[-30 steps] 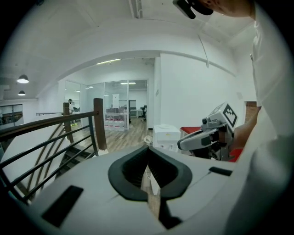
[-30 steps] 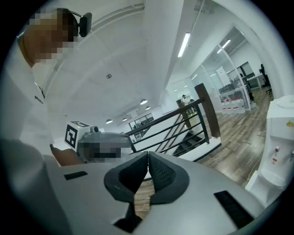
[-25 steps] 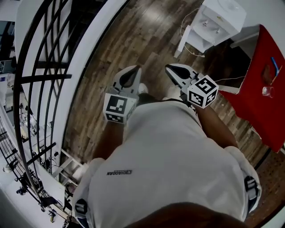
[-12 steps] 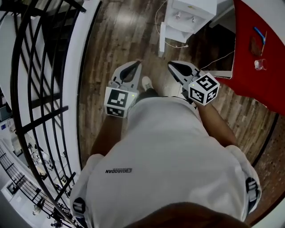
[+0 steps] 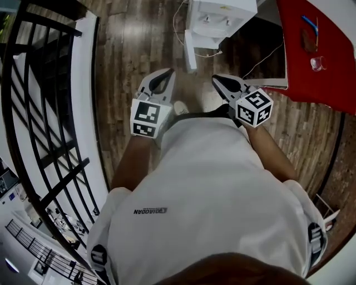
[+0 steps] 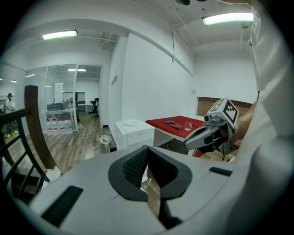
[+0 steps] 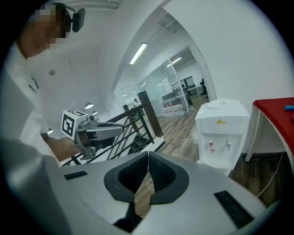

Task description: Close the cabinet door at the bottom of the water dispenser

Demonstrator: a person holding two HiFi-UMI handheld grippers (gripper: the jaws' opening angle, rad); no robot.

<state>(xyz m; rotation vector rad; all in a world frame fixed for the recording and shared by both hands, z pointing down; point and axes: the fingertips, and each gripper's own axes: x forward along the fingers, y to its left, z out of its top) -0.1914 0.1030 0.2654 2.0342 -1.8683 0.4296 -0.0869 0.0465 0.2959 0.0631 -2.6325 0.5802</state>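
Left gripper (image 5: 167,74) is clamped shut on nothing. The cabinet door (image 5: 190,51) is ahead of it and well apart, swung open off the base of the water dispenser (image 5: 219,16). Door looks like a light, stiff hinged panel, so push flat near its free edge, no grip needed. Right gripper (image 5: 218,79) is also closed, empty and clear of the door.

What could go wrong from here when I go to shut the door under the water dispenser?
A loose cable lies on the floor right beside the water dispenser; it might trip you or snag. The door seems to stand out edge-on, and both the left claw and the right claw are shut, so a push may glance off or shove the dispenser.
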